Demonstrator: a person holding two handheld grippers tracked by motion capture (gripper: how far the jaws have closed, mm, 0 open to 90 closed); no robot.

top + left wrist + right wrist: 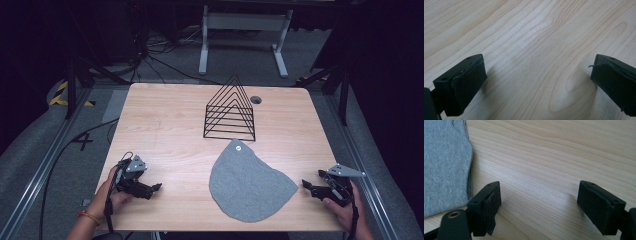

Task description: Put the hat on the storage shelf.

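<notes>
A grey cloth lies flat on the wooden table, near the front edge and right of centre; its hem also borders the left of the right gripper view as grey cloth. My left gripper rests at the front left, held by a hand, jaws wide apart over bare wood. My right gripper sits at the front right, just beside the cloth's right edge, open with nothing between its jaws.
A black wire rack of triangular dividers stands at the table's middle back, just behind the cloth. A round cable hole lies near the far edge. Beyond the table stands a white desk frame, and cables lie on the floor.
</notes>
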